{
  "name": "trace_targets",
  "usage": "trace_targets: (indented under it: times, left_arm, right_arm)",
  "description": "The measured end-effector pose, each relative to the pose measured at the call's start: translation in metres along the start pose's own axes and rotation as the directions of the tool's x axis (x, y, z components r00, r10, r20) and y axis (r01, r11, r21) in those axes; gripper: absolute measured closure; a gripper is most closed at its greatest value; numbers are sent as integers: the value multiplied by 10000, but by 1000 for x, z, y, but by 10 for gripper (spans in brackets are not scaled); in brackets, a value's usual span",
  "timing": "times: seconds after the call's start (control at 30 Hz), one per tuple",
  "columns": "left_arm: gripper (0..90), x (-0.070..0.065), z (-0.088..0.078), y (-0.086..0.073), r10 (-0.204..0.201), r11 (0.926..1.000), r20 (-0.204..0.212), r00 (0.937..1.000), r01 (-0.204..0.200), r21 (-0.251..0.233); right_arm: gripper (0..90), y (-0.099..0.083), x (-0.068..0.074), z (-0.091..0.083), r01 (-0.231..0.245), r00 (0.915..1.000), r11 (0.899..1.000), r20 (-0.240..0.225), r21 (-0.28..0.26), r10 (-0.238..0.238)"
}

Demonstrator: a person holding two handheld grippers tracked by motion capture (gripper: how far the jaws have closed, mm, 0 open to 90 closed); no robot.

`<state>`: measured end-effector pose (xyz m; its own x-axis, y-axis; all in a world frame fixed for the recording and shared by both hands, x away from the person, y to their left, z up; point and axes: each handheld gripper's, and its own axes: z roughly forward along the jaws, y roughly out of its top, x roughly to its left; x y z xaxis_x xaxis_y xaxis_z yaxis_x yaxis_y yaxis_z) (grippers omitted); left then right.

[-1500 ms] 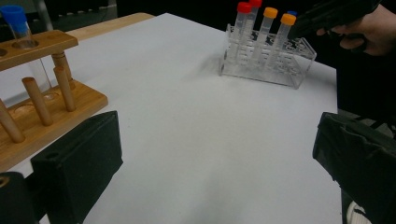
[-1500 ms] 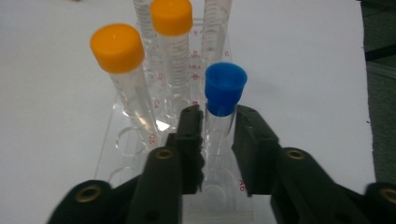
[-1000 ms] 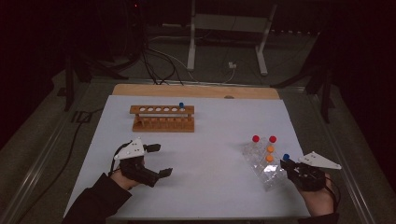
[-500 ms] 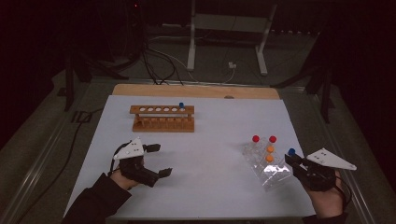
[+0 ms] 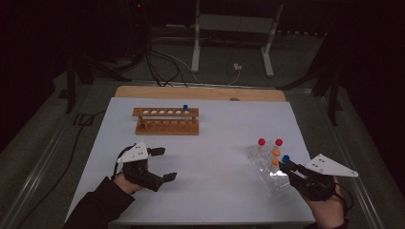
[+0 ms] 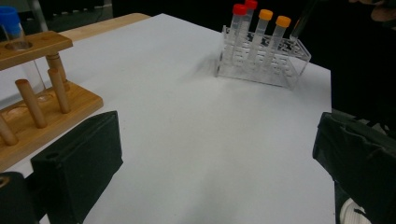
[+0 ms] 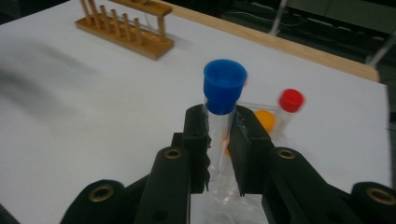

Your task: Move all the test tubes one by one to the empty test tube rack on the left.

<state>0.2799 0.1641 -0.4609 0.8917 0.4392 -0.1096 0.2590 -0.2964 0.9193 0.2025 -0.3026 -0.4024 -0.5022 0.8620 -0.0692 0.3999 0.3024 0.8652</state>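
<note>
My right gripper (image 7: pixel 218 135) is shut on a clear test tube with a blue cap (image 7: pixel 224 86), held upright just under the cap. In the high view the right gripper (image 5: pixel 288 165) holds that blue-capped tube (image 5: pixel 285 159) at the near right side of a clear plastic rack (image 5: pixel 267 167), which carries red-capped and orange-capped tubes (image 6: pixel 256 32). A wooden rack (image 5: pixel 165 120) stands at the far left of the mat with one blue-capped tube (image 5: pixel 186 109) in it. My left gripper (image 5: pixel 162 164) rests open on the mat, nothing between its jaws.
A white mat (image 5: pixel 205 157) covers the table, with a wooden strip (image 5: pixel 200 93) along the far edge. Beyond it stand a metal stand (image 5: pixel 234 28) and cables on the dark floor. Bare mat lies between the two racks.
My right gripper has risen and drawn back to the right with the blue-capped tube in it, away from the clear rack. The left gripper has stayed where it was.
</note>
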Motion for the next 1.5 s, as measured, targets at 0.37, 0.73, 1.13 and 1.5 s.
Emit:
trace_targets:
  times: [0.37, 0.73, 1.13, 1.5]
  left_arm:
    - [23, -1, 3, 3, 74, 9999, 175, 9998, -76, 83]
    - [23, -3, 11, 5, 32, 9998, 550, 9985, -43, 197]
    - [23, -12, 28, 25, 391, 9988, 1215, 9918, -422, 229]
    - [26, -25, 44, 48, 873, 9961, 1785, 9801, -885, -9]
  right_arm:
    - [771, 5, 25, 32, 327, 9951, 9994, -940, 103, -316]
    - [770, 10, 48, 57, 949, 9817, 9954, -1672, 146, -911]
    - [770, 14, 70, 75, 1376, 9630, 9902, -2373, 243, -1280]
    - [770, 13, 83, 81, 1415, 9511, 9897, -2802, 207, -1301]
